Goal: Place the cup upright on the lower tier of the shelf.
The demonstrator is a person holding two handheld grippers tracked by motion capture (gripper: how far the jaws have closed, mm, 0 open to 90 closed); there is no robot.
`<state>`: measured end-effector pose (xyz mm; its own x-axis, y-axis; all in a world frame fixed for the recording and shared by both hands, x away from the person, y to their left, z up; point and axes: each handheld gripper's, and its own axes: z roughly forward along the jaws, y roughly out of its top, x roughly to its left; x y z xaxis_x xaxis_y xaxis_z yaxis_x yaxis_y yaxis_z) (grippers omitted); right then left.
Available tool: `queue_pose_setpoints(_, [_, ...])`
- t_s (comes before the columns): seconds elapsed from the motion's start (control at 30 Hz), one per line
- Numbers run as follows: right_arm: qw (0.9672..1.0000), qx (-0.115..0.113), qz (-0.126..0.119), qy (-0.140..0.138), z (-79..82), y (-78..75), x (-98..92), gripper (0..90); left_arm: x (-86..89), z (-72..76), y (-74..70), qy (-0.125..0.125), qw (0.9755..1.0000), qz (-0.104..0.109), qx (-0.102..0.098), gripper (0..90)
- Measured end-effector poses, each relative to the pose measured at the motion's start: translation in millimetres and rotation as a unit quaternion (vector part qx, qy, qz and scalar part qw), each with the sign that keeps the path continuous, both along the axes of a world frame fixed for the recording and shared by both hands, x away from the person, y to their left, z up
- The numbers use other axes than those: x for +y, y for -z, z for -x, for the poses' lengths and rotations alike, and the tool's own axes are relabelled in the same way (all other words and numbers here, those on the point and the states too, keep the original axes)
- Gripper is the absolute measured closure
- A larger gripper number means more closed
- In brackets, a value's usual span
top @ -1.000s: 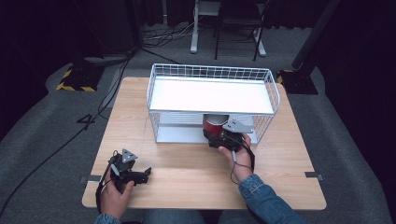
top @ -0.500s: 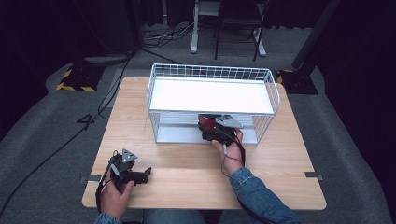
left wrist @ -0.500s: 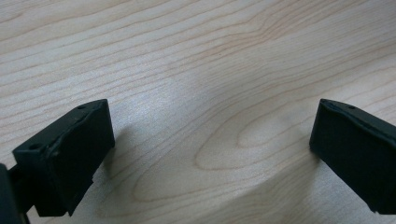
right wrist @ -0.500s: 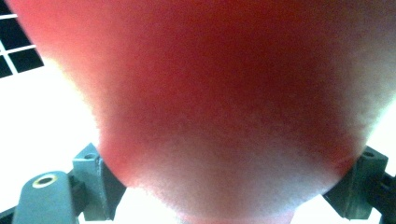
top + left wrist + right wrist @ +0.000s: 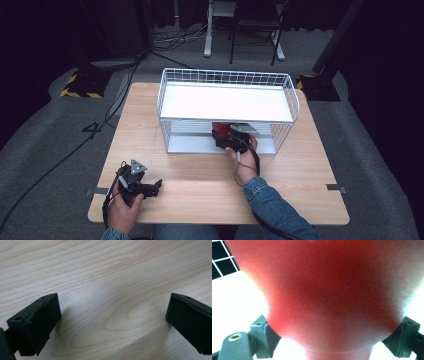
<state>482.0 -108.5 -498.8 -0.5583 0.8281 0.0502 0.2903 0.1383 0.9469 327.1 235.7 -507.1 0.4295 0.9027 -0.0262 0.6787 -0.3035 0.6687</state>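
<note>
Wooden table (image 5: pixel 210 185), red cup (image 5: pixel 332 295) between right tongs (image 5: pixel 337 340), under wire shelf (image 5: pixel 227 102)

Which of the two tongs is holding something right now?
The right tongs, reaching into the lower level of the white wire rack, grip a red object. The left tongs stand open over the bare wooden table.

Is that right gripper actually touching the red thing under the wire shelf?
Touching. In the right gripper view the red object sits squeezed between the right gripper's two black jaws, both pressing its sides.
</note>
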Motion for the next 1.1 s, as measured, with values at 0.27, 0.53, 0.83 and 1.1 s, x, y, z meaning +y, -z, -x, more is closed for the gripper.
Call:
queue_pose_setpoints(0.27, [0.9999, 0.01, -0.002, -0.01, -1.3, 0.5, -2.5, 14.9, 0.0, 0.0, 0.0, 0.0, 1.0, 0.0, 0.0, 0.2])
queue_pose_setpoints(0.53, [0.9999, 0.014, 0.004, -0.004, 1.2, 0.7, -2.1, 15.2, 0.0, 0.0, 0.0, 0.0, 1.0, 0.0, 0.0, 0.1])
queue_pose_setpoints(0.83, [0.9995, 0.029, 0.001, -0.009, 9.8, 0.9, -9.4, 15.6, 0.0, 0.0, 0.0, 0.0, 1.0, 0.0, 0.0, 0.1])
queue_pose_setpoints(1.1, [0.9987, 0.045, 0.004, -0.023, 20.4, -0.2, -19.0, 15.7, -0.2, 0.0, 0.0, 0.0, 1.0, 0.001, 0.001, 0.1])
